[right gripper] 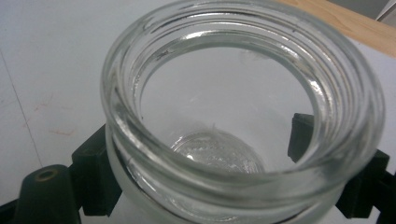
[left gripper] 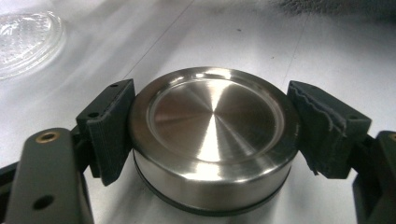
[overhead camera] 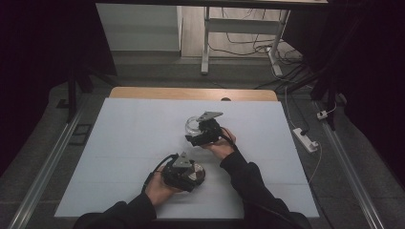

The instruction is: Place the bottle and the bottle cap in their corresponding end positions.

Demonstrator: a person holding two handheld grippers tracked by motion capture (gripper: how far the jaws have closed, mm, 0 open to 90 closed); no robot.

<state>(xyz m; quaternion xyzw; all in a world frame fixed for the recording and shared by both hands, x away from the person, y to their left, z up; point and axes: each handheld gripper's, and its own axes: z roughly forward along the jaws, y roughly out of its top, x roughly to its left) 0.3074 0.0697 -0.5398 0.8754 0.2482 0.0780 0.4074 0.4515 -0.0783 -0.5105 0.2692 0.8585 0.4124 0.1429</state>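
A round stainless-steel lid (left gripper: 212, 140) with a brushed, dished top and a dark seal ring along its lower edge sits flat on the white tabletop (overhead camera: 133, 143), near the person's edge and a little left of centre in the high view (overhead camera: 196, 173). The left hand-held gripper (left gripper: 212, 135) is clenched on it: one ribbed black pad presses each side of the lid's wall, and the lid's underside rests on the surface. In the high view that left hand-held gripper (overhead camera: 184, 174) lies low over the lid, with the person's left hand (overhead camera: 160, 188) behind it and a cable looping off to its left. Farther up the tabletop and to the right stands a clear glass jar (overhead camera: 193, 125), upright, open-mouthed, with a threaded neck and a patterned base seen through the opening in the right gripper view (right gripper: 233, 116). The right hand-held gripper (right gripper: 201, 158) grasps the jar below its neck, a black pad against each side of the glass. The person's right hand (overhead camera: 222, 145) holds that gripper (overhead camera: 203, 131) from the near right. The jar and lid are apart, with bare tabletop between them; the jar's edge also shows at the upper left corner of the left gripper view (left gripper: 25, 39). A wooden strip (overhead camera: 191, 93) borders the tabletop's far edge.
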